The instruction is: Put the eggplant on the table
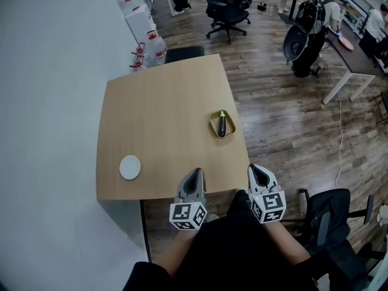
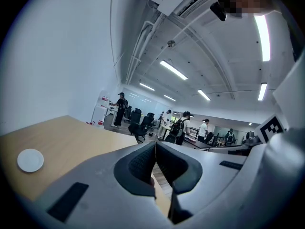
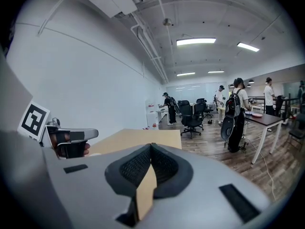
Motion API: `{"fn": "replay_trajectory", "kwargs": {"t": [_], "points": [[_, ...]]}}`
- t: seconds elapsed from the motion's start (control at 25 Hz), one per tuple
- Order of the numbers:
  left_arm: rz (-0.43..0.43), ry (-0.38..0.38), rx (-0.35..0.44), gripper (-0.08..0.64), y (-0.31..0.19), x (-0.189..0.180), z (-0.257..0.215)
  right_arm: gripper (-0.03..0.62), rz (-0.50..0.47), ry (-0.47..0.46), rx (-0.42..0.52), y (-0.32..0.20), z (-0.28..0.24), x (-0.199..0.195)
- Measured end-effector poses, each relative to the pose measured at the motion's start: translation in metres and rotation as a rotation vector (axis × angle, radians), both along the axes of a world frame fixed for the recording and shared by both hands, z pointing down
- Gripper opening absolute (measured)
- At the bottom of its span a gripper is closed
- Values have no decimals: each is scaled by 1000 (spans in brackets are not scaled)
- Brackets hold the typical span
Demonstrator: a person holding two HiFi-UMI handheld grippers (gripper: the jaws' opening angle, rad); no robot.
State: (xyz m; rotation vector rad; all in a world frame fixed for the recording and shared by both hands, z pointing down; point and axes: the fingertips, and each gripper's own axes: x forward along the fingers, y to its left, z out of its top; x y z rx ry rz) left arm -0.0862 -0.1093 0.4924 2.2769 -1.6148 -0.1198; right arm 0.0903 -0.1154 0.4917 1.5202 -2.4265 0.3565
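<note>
Nearby, eggplant [image 1: 222, 126] in yellow dish [image 1: 213, 120], white disc [image 1: 130, 167] well apart on table [image 1: 163, 111].

The table [image 1: 163, 120] top looks like pale wood-grain laminate, smooth and matt. The eggplant [image 1: 222, 127] has a dark, glossy skin. The yellow-green dish [image 1: 212, 121] under it may be plastic, though it is too small to be sure. The white disc [image 1: 130, 167] looks smooth and matt. The floor [image 1: 285, 132] is dark wood planking with a slight sheen. The left gripper [image 2: 155, 144] and right gripper [image 3: 151, 146] have matt grey plastic shells with black, finely textured pads [image 2: 143, 163].
</note>
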Motion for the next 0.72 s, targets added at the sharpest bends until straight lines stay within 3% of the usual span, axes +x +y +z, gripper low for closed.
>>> {"fn": "replay_trajectory", "kwargs": {"t": [0.72], "points": [[-14,-5,-30,15,-59,17,10,61,31,-1,6,-56,0,37]]}}
